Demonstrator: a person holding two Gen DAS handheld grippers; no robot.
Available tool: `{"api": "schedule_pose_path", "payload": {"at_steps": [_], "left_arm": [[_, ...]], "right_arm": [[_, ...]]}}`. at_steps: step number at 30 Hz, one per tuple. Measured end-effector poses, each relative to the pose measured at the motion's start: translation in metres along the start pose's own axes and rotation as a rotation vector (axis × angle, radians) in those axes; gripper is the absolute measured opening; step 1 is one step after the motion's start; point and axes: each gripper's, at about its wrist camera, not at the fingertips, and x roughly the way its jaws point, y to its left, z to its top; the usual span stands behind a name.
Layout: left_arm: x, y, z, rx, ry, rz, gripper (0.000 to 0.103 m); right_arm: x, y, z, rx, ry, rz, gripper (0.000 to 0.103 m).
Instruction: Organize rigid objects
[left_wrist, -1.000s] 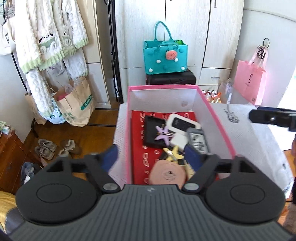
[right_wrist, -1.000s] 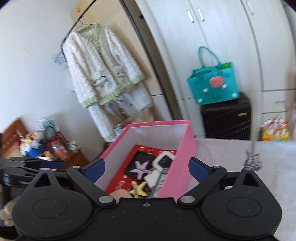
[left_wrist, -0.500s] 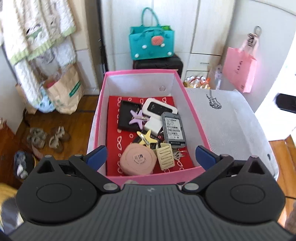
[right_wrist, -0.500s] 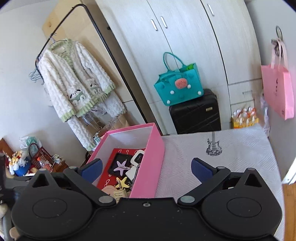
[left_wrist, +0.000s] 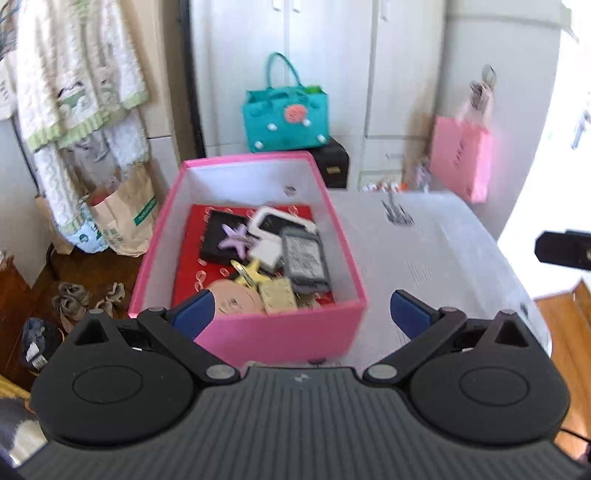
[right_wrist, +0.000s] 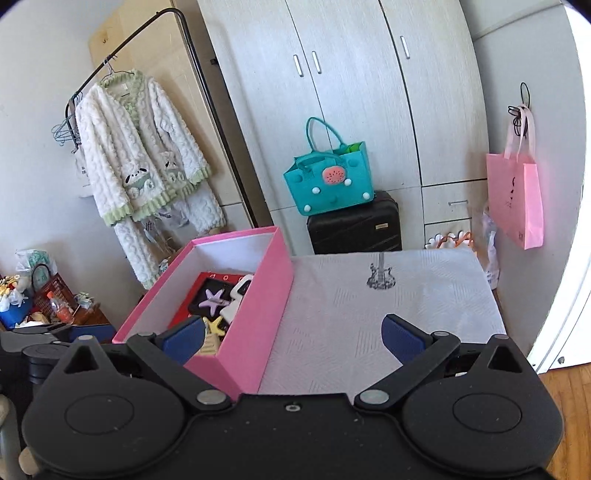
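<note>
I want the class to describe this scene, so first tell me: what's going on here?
A person holds a gripper in each hand over a cloth-covered table. The left gripper and the right gripper are open and empty. The pink box already holds small items: a purple starfish, a yellow starfish, a grey device.
</note>
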Motion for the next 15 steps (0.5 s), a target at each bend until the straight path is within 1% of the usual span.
{"api": "schedule_pose_path", "payload": {"at_steps": [3, 5, 8, 9, 11, 15], "left_arm": [[-0.001, -0.008, -0.009, -0.007, -0.006, 0.016, 0.103], [-0.001, -0.012, -0.014, -0.003, -0.008, 0.028, 0.103], [-0.004, -0.015, -0.018, -0.015, -0.019, 0.079, 0.103], [-0.005, -0.015, -0.018, -0.016, -0.024, 0.090, 0.103], [-0.009, -0.014, -0.021, -0.020, -0.040, 0.087, 0.103], [-0.016, -0.010, -0.025, -0.074, -0.061, 0.095, 0.103]], "right_arm": [[0.000, 0.003, -0.010, -0.047, 0.008, -0.077, 0.103], [-0.002, 0.004, -0.014, -0.072, 0.016, -0.098, 0.103], [-0.008, 0.000, -0.017, -0.055, 0.008, -0.135, 0.103], [-0.009, -0.002, -0.019, -0.043, 0.015, -0.139, 0.103], [-0.009, -0.007, -0.022, -0.019, 0.028, -0.143, 0.103], [-0.016, -0.013, -0.030, 0.016, 0.020, -0.138, 0.103]]}}
